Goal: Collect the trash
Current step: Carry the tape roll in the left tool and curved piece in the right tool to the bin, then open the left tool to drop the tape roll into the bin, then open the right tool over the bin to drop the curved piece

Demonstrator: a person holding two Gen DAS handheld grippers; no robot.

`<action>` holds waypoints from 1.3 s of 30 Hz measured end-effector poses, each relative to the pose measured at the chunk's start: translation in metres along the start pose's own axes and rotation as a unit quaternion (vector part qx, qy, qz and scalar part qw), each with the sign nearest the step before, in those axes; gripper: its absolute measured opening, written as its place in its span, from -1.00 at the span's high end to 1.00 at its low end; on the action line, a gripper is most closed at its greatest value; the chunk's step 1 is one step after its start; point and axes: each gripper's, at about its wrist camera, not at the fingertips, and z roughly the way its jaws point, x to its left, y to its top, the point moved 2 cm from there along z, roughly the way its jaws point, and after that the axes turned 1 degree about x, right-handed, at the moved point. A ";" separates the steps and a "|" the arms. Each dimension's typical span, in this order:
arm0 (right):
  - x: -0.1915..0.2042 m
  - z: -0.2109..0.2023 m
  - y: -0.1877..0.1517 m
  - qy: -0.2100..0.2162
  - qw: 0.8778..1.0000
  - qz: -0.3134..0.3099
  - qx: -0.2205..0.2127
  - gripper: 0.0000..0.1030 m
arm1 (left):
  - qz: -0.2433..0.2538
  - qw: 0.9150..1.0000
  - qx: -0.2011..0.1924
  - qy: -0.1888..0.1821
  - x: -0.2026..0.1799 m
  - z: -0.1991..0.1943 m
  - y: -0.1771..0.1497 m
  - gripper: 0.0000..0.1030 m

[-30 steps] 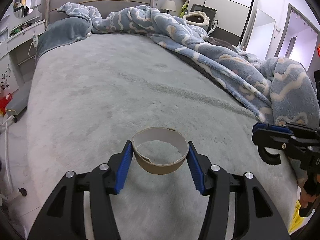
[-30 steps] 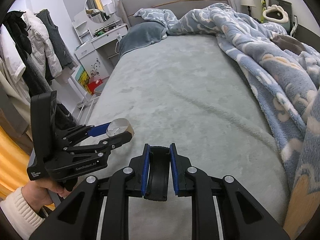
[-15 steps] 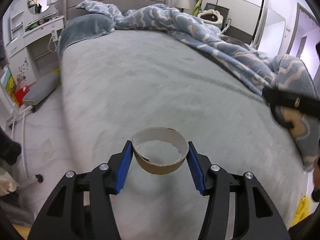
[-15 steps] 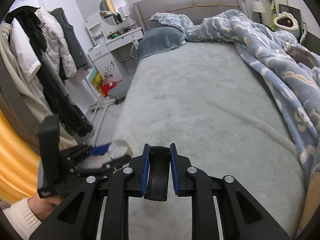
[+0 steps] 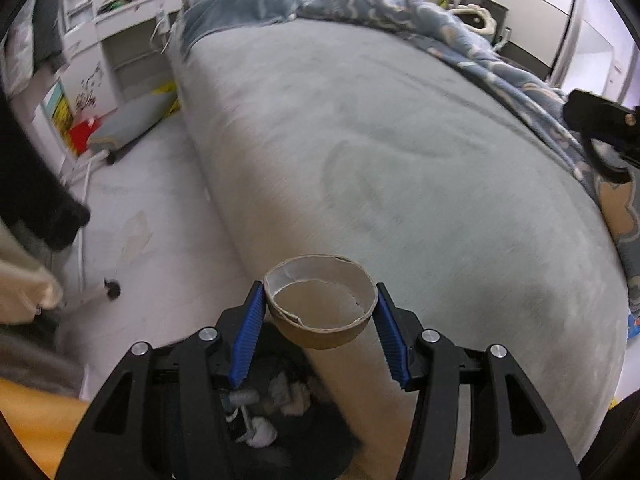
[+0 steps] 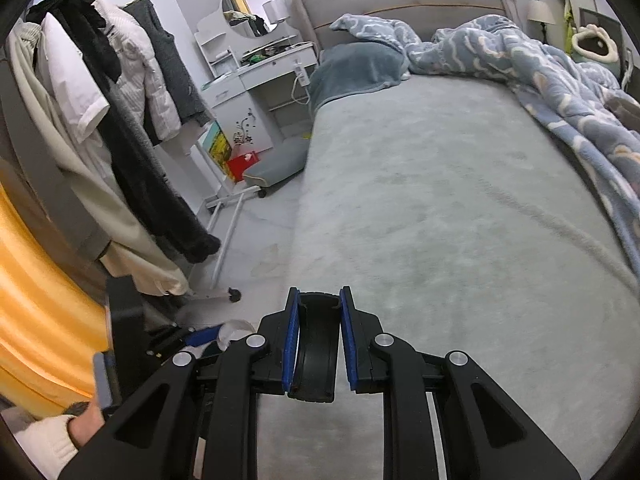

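Observation:
My left gripper is shut on a brown cardboard tape ring and holds it off the bed's left edge, above a dark trash bin with white crumpled waste inside. My right gripper is shut on a black curved plastic piece above the grey bed. The left gripper also shows in the right wrist view low at the left. The right gripper shows in the left wrist view at the far right.
A blue patterned blanket lies along the bed's right side. A clothes rack with coats stands left of the bed. A white dresser and a grey cushion on the floor are beyond it. An orange surface is at the left.
My left gripper has swung left with the tape ring, from over the bed to beyond its edge above the bin. My right gripper has shifted left, still holding the black piece.

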 end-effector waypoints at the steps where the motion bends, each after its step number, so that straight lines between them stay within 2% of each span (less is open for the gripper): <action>1: 0.005 0.001 -0.002 0.002 1.000 0.000 0.001 0.62 | -0.004 1.000 0.005 0.003 0.005 0.001 -0.005 -0.10; 10: 0.066 0.020 -0.019 0.026 0.999 -0.027 0.023 0.62 | -0.045 0.997 0.062 0.022 0.054 0.014 -0.050 -0.11; 15: 0.089 0.034 -0.026 0.034 0.998 -0.036 0.038 0.62 | -0.077 0.992 0.099 0.019 0.080 0.022 -0.073 -0.11; 24: 0.133 0.076 -0.042 0.047 0.993 -0.071 0.083 0.62 | -0.105 0.982 0.154 0.013 0.111 0.033 -0.103 -0.15; 27: 0.143 0.089 -0.045 0.050 0.991 -0.077 0.095 0.62 | -0.105 0.980 0.168 0.011 0.118 0.034 -0.112 -0.22; 29: 0.146 0.095 -0.047 0.054 0.990 -0.076 0.102 0.62 | -0.106 0.978 0.178 0.011 0.122 0.034 -0.117 -0.38; 34: 0.150 0.114 -0.053 0.051 0.988 -0.077 0.122 0.62 | -0.111 0.977 0.182 0.012 0.135 0.029 -0.125 -0.47; 39: 0.151 0.138 -0.066 0.041 0.984 -0.079 0.153 0.62 | -0.123 0.979 0.164 0.009 0.150 0.016 -0.127 -0.48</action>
